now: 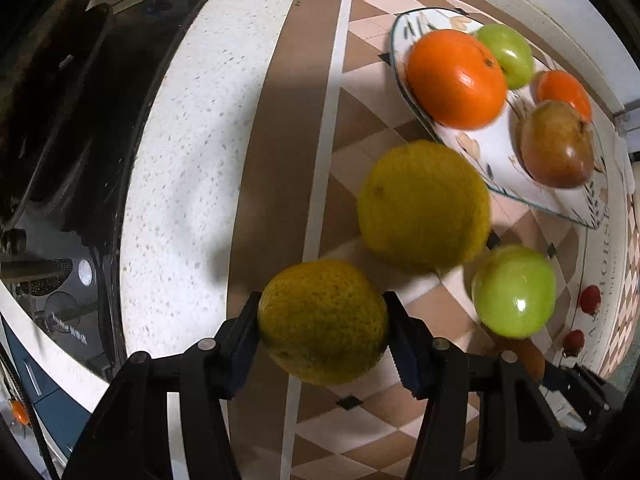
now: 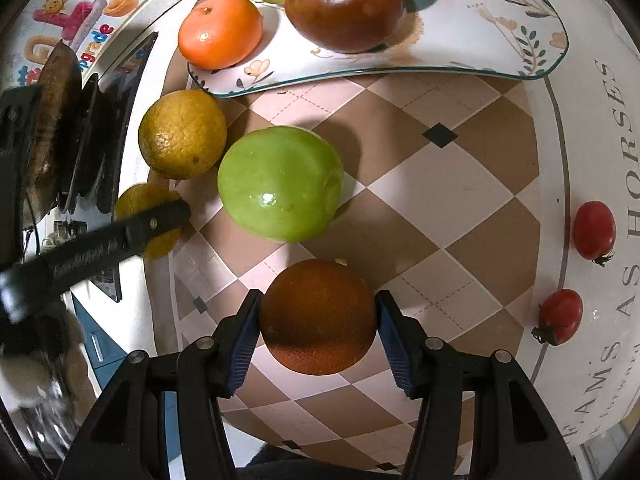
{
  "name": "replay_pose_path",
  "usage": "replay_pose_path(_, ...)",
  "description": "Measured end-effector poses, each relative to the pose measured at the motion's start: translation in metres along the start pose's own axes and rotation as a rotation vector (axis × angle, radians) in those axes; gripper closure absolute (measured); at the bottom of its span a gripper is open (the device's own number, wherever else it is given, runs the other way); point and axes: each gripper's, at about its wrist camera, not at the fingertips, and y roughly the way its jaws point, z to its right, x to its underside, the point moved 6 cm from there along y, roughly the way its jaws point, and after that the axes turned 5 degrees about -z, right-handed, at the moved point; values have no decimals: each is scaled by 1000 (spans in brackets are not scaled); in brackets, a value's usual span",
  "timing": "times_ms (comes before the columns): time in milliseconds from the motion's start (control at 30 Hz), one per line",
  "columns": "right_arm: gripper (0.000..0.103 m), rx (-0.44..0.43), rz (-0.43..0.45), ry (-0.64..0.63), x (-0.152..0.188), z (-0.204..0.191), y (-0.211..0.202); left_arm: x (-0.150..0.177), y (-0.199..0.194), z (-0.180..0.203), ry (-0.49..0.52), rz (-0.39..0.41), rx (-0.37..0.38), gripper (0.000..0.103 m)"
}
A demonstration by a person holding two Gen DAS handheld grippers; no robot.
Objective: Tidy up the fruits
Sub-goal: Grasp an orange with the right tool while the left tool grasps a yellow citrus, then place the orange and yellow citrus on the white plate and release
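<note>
Our left gripper pinches a yellow-green citrus near the mat's edge; our right gripper apparently pinches a dark orange.

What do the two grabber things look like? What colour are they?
Both look alike. The left gripper and the right gripper are black plastic, each with two chunky angled arms joined by round silver pins. Their fingers carry dark blue ridged pads on the inner faces. In the right wrist view, the left gripper's finger shows as a long black bar with faint lettering too blurred to read. No cables or sleeves show.
</note>
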Motion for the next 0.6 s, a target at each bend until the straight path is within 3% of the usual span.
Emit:
replay_pose_path(333,44,68,10,-42,6,7,-6,63,7,18,15,-25,32,48)
replay_pose_path(500,44,54,24,-4,14,28,-20,85,7,20,20,-22,32,48)
replay_pose_path(600,45,30,53,25,10,35,-34,82,-5,33,34,1,41,48)
